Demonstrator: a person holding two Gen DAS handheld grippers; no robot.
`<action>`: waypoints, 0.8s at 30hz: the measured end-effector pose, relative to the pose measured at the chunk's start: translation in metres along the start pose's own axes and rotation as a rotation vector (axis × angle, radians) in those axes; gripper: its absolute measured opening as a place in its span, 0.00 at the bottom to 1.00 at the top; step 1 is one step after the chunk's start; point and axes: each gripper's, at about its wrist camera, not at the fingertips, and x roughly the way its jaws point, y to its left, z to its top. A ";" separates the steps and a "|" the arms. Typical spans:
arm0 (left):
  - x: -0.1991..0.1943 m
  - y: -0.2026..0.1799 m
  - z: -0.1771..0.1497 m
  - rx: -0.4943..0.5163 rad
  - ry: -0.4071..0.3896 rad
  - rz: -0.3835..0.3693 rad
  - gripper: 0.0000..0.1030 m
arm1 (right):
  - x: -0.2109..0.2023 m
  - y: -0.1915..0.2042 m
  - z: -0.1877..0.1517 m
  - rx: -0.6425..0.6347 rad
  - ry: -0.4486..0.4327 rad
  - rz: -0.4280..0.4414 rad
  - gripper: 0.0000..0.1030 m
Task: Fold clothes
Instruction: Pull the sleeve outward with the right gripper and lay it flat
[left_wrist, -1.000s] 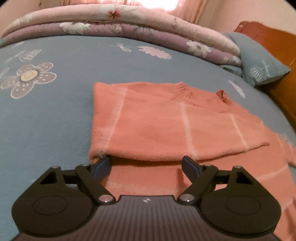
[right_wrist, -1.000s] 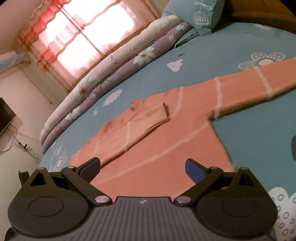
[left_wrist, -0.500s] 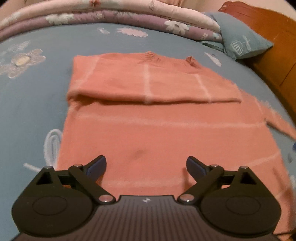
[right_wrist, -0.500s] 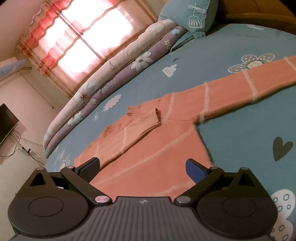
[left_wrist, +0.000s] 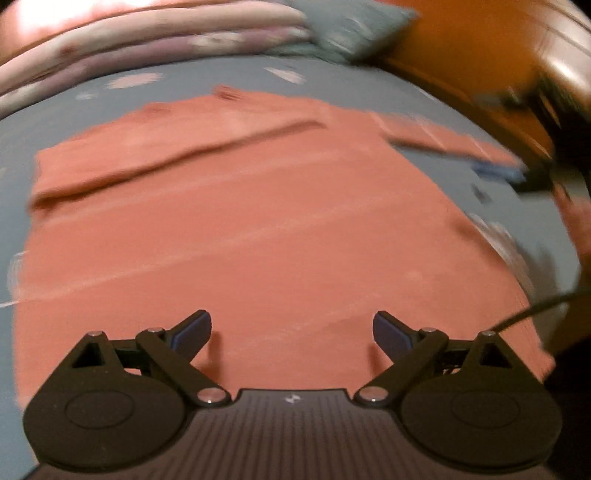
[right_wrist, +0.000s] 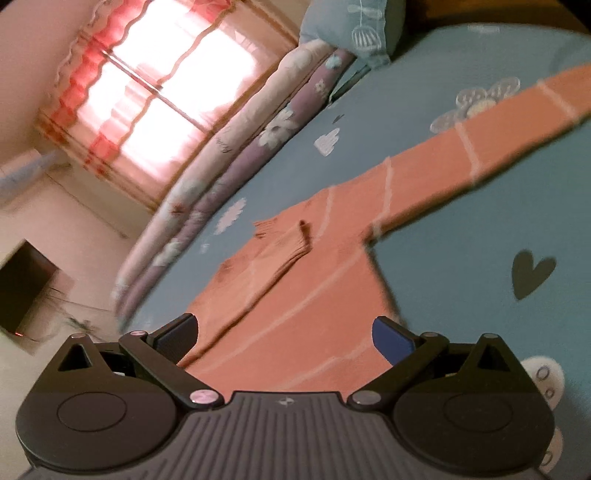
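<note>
A salmon-pink sweater (left_wrist: 295, 221) with thin white lines lies flat on the blue bedsheet (right_wrist: 480, 266). One sleeve (left_wrist: 166, 151) is folded across the chest below the collar. The other sleeve (right_wrist: 480, 147) stretches out straight to the right. My left gripper (left_wrist: 291, 328) hovers over the sweater's lower body, open, with nothing between its blue pads. My right gripper (right_wrist: 284, 332) is open over the sweater's lower right part (right_wrist: 314, 306), also empty. The left wrist view is motion-blurred. A dark blurred shape with a blue patch (left_wrist: 517, 177) shows at its right edge, near the outstretched sleeve.
A rolled floral quilt (right_wrist: 240, 147) lies along the bed's far side, with a blue pillow (right_wrist: 354, 29) at its end. The wooden headboard (left_wrist: 480, 55) stands to the right. A bright curtained window (right_wrist: 166, 92) and a dark screen (right_wrist: 26, 284) are beyond the bed.
My left gripper has drawn back from the folded sleeve's edge to over the sweater's lower body, swung right, and its jaws stand wider. My right gripper has shifted and rolled a little.
</note>
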 end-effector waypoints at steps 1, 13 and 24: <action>0.005 -0.007 -0.003 0.019 0.017 -0.002 0.92 | -0.002 -0.001 0.001 -0.004 -0.001 -0.005 1.00; -0.009 -0.022 -0.023 -0.032 -0.086 0.105 0.93 | -0.050 -0.059 0.031 0.142 -0.206 -0.158 1.00; -0.001 -0.012 -0.031 -0.069 -0.066 0.065 0.93 | -0.074 -0.167 0.081 0.354 -0.490 -0.191 0.85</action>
